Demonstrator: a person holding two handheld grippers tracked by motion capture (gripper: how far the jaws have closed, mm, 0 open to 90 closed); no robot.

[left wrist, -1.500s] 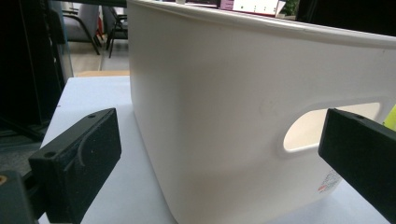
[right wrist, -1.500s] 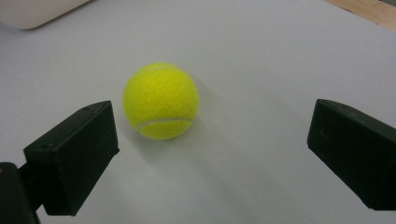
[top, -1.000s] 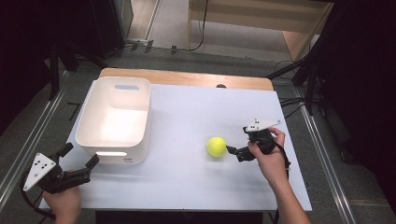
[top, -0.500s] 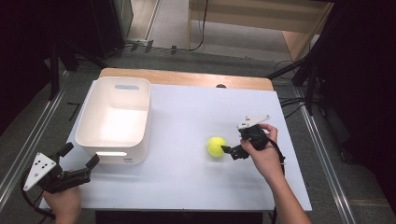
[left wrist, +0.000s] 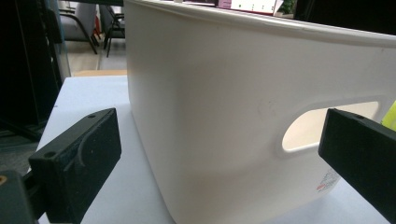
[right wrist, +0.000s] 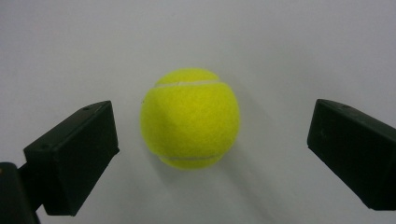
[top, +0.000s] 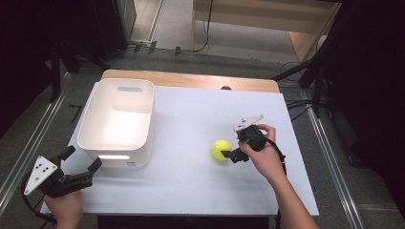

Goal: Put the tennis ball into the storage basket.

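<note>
A yellow tennis ball [top: 221, 149] rests on the white table top [top: 191, 191], right of centre. My right gripper [top: 233, 145] is just to the ball's right, held by a hand, and it is open. In the right gripper view the ball [right wrist: 190, 119] lies between the two spread black jaws of that gripper [right wrist: 215, 128], touching neither. A white plastic bin [top: 114, 160] stands at the left and looks empty. My left gripper [top: 82, 160] is open at the table's front left corner, close to the bin's near wall [left wrist: 224, 116].
The bin's near wall has a handle slot [left wrist: 327, 128]. A wooden strip [top: 191, 80] runs along the table's far edge. Metal rails [top: 28, 143] flank the table, and cables lie on the floor beyond it.
My right gripper has moved a little to the left, closing in on the ball. The ball, the bin and my left gripper have stayed in place.
</note>
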